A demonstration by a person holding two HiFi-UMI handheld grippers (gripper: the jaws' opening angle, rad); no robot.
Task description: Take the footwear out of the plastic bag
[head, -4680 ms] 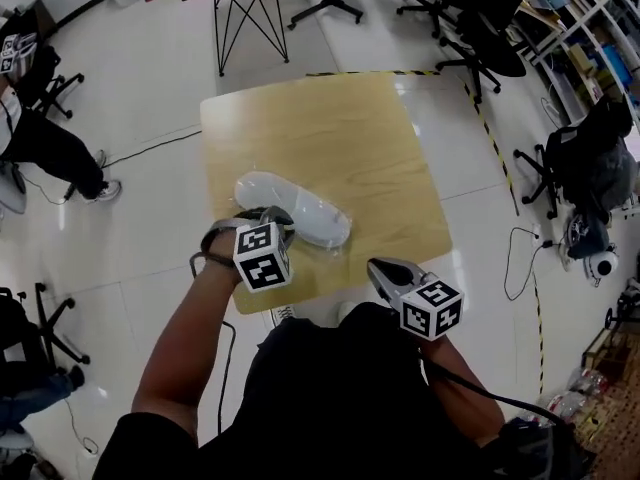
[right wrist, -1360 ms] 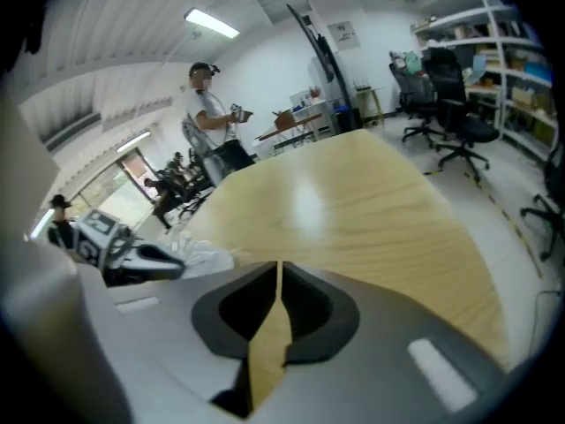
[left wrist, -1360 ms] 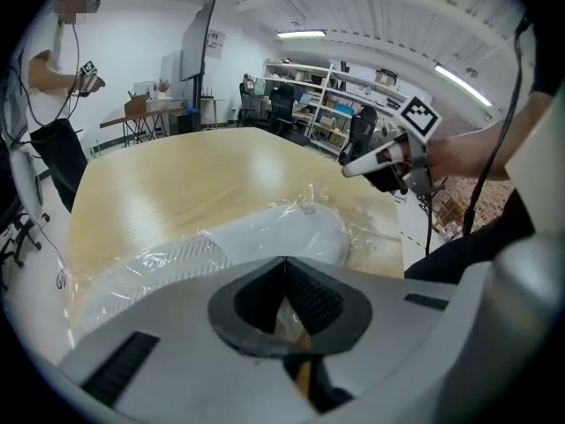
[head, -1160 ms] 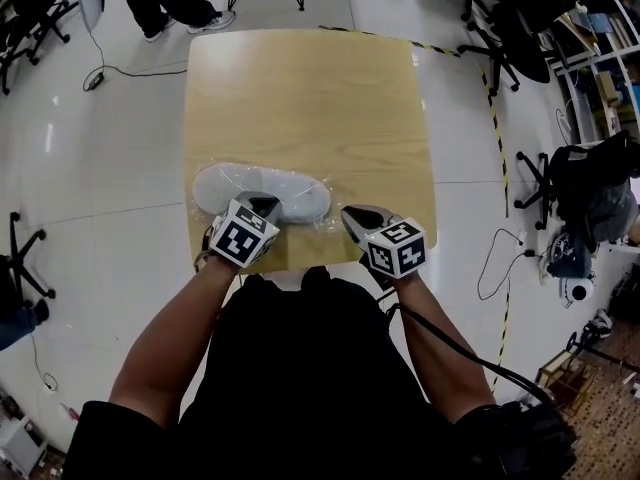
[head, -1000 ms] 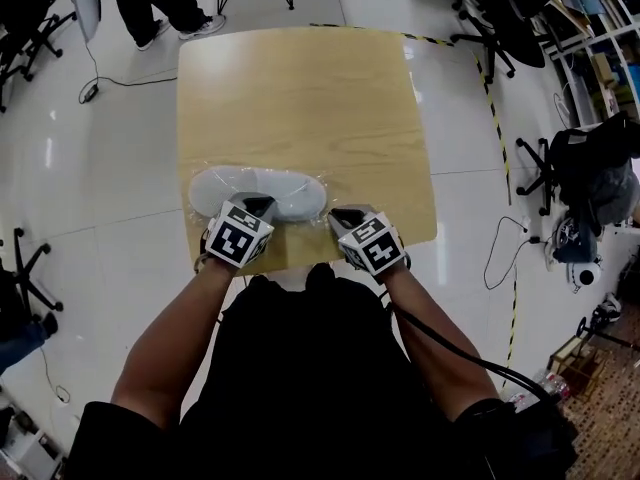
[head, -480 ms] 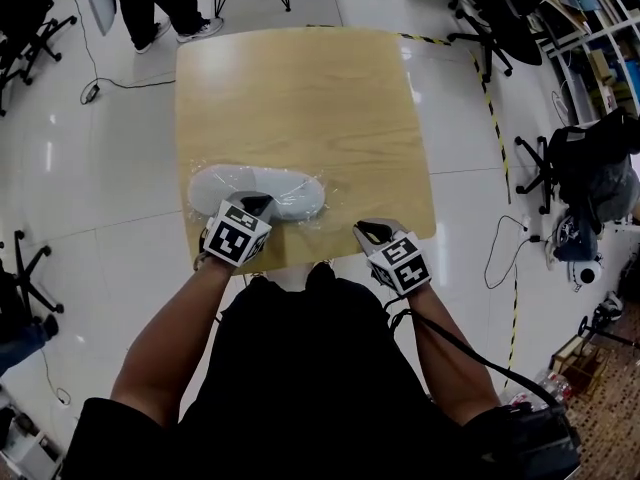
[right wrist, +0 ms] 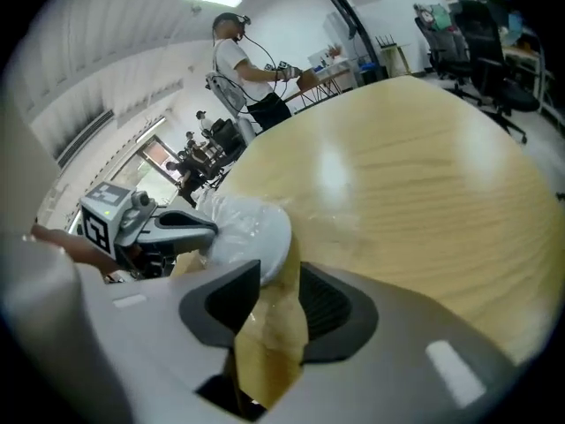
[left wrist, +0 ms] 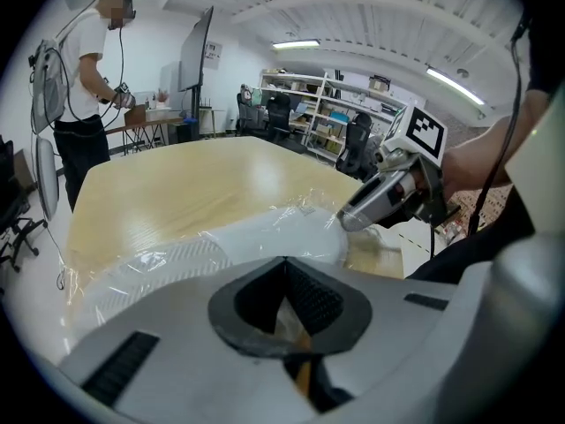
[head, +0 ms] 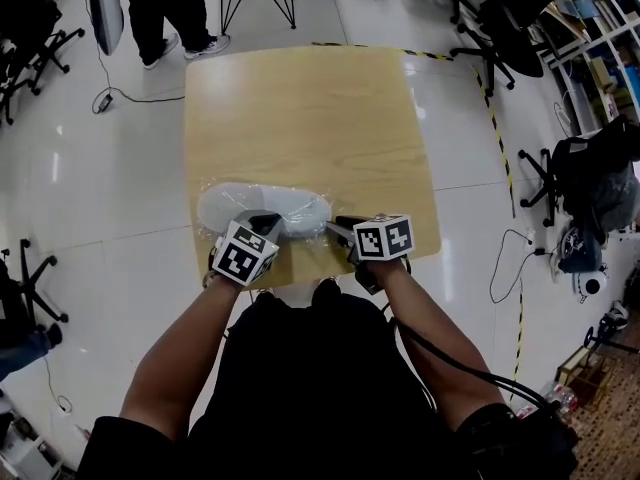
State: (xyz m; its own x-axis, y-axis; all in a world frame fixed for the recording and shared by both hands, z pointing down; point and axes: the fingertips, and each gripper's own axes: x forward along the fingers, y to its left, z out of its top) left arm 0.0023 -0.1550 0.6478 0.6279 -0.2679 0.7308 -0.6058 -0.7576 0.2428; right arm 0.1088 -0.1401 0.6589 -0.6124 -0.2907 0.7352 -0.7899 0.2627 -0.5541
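- Left gripper (head: 268, 220) is pinching the plastic bag (head: 208, 190) with its jaws fully closed.
- Right gripper (head: 336, 227), whose jaws have just been opening, is loosely flanking one end of the white shoe (head: 262, 204).
- Film is covering the shoe on the table (head: 300, 108).
- A person (head: 160, 8) is standing beyond it.

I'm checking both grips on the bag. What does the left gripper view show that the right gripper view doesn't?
Only the left gripper view: the left claw shut on the plastic bag. Only the right gripper view: the right claw, jaws apart, just opening, the shoe end at their mouth, ungripped. Both: the white shoe, the wooden table, a standing person.
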